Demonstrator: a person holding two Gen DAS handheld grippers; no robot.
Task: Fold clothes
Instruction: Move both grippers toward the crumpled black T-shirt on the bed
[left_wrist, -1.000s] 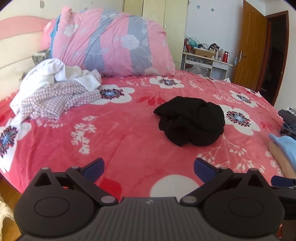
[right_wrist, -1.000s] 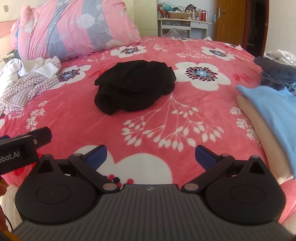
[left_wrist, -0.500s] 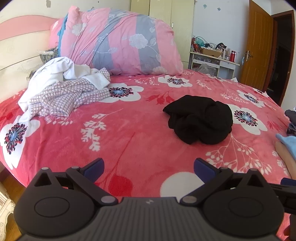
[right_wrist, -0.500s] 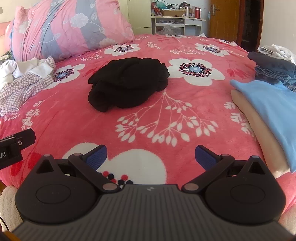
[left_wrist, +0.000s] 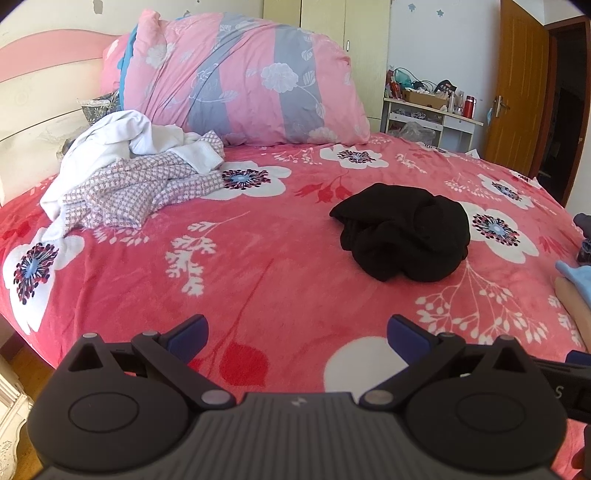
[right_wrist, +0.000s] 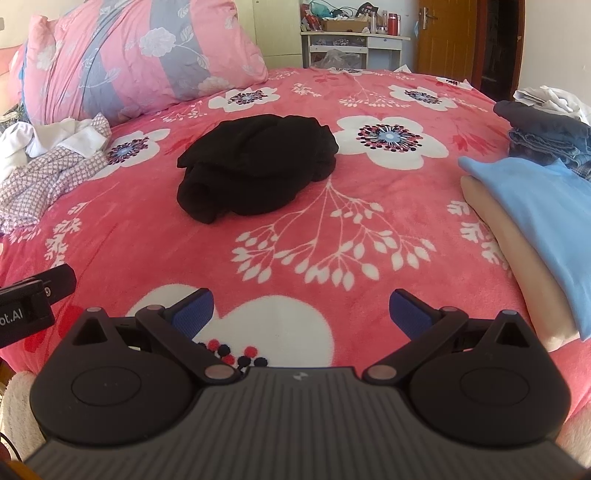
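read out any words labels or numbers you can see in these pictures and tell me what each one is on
"ot.AI": white letters, cut off by the frame edge, on the side of the black left gripper seen in the right wrist view.
"S": a single pale letter on the black right gripper at the left wrist view's edge.
Items on the cluttered white desk: too small to read.

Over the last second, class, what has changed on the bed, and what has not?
Only the cameras shifted: the left gripper swung its view a little leftwards and the right gripper eased closer to the black garment. Both stayed open and empty. The black garment, the white pile and the folded stack lie as before.
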